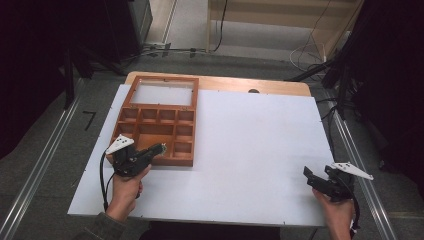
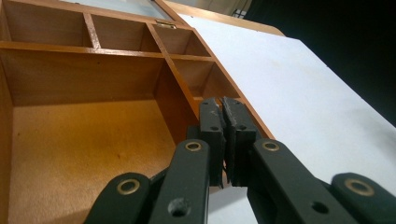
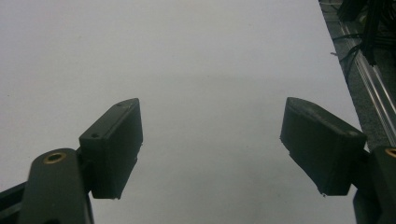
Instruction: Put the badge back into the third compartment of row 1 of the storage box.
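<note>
High view puts my left gripper [image 1: 159, 148] at about 8 o'clock on the board [image 1: 250, 150], jaws pressed together on nothing, their tips over the near rim of the box [image 1: 155, 131]; I judge that it's poised to work on the box, not to carry anything. My right gripper [image 1: 311, 176] idles at 4 o'clock, jaws wide apart, empty, well clear. Farther off, the box's lid [image 1: 162, 92] lies folded back toward 11 o'clock, baring the compartments.

No readable writing here

You'll find no label, brand, number or sign legible on the wooden box [image 1: 157, 125], the white board [image 1: 250, 150] or either tool.
</note>
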The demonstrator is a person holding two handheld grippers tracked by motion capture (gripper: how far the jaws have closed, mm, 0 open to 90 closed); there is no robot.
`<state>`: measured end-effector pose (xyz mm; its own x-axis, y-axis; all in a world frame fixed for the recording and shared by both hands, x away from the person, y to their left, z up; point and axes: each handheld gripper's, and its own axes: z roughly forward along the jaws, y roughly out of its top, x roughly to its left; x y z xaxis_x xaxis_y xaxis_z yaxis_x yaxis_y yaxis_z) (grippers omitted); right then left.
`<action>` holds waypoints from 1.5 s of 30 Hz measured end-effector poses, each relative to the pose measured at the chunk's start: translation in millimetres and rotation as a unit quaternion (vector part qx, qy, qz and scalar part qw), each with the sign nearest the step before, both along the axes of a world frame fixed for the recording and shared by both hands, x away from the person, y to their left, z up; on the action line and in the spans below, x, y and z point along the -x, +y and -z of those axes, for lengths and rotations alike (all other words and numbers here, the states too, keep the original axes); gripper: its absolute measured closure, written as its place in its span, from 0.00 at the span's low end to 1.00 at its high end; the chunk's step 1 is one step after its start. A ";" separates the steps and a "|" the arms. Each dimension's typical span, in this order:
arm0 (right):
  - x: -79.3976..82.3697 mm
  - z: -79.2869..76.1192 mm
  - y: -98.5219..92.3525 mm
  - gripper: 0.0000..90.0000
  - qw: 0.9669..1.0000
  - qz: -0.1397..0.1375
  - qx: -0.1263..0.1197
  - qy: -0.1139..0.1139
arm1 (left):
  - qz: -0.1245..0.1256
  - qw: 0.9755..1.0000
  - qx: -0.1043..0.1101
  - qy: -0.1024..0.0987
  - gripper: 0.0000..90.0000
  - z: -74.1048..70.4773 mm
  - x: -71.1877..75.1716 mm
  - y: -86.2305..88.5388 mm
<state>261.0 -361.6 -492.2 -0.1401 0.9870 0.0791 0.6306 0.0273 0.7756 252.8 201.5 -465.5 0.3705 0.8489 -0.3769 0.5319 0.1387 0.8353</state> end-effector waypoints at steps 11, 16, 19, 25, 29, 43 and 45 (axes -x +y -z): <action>0.3 -0.3 -0.4 0.21 1.000 -0.001 0.001 -0.001 | -0.011 1.000 -0.003 0.002 0.98 -1.3 -16.6 -0.4; 0.4 -0.4 -0.5 0.21 1.000 -0.001 0.000 -0.001 | -0.015 1.000 -0.002 0.005 0.98 -1.3 -23.6 -1.7; 0.7 -0.7 -0.7 0.21 1.000 0.000 -0.001 -0.001 | -0.017 1.000 -0.004 0.006 0.98 -1.1 -27.4 -3.2; 0.9 -0.8 -0.8 0.21 1.000 0.000 -0.001 -0.001 | -0.023 1.000 -0.006 0.010 0.98 0.0 -35.9 -4.3; 0.8 -0.7 -0.6 0.21 1.000 -0.001 -0.001 -0.001 | -0.026 1.000 -0.008 0.010 0.98 1.0 -40.9 -3.8; 1.2 -0.9 -0.6 0.21 1.000 -0.003 -0.002 -0.002 | -0.036 0.999 -0.017 0.018 0.98 3.0 -58.9 -2.6; 1.2 -0.9 -0.9 0.21 1.000 -0.003 -0.002 -0.002 | -0.039 0.999 -0.018 0.017 0.98 2.6 -61.5 -2.9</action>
<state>259.7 -362.5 -491.3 -0.1458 0.9859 0.0818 0.6266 0.0280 0.7788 314.4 198.6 -468.1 0.2907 0.8875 -0.3575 0.5497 0.1509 0.8216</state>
